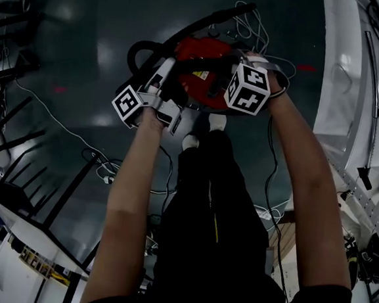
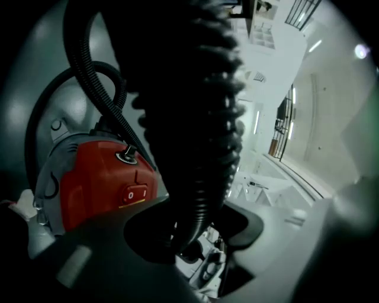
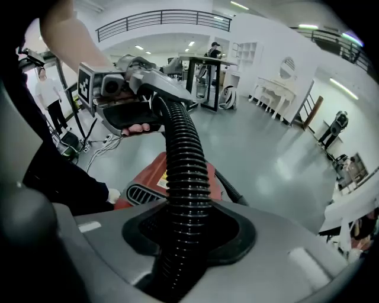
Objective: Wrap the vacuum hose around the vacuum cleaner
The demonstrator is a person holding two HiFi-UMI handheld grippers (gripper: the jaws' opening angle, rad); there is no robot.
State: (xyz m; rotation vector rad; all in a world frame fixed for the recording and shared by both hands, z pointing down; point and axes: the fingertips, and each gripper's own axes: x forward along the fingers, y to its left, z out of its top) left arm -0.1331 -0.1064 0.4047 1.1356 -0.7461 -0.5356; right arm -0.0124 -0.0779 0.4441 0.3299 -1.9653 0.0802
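The right gripper (image 3: 188, 237) clamps the black ribbed hose (image 3: 185, 160), which rises toward 12 o'clock into the left gripper (image 3: 155, 94), also closed on it. Beneath both, the red vacuum cleaner (image 1: 206, 70) sits on the grey floor (image 1: 86, 53); slack hose loops off its 10 o'clock side.

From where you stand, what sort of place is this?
Probably a big indoor hall used as a lab or studio: a glossy grey floor, an upper gallery railing, white furniture along the wall, and loose cables.
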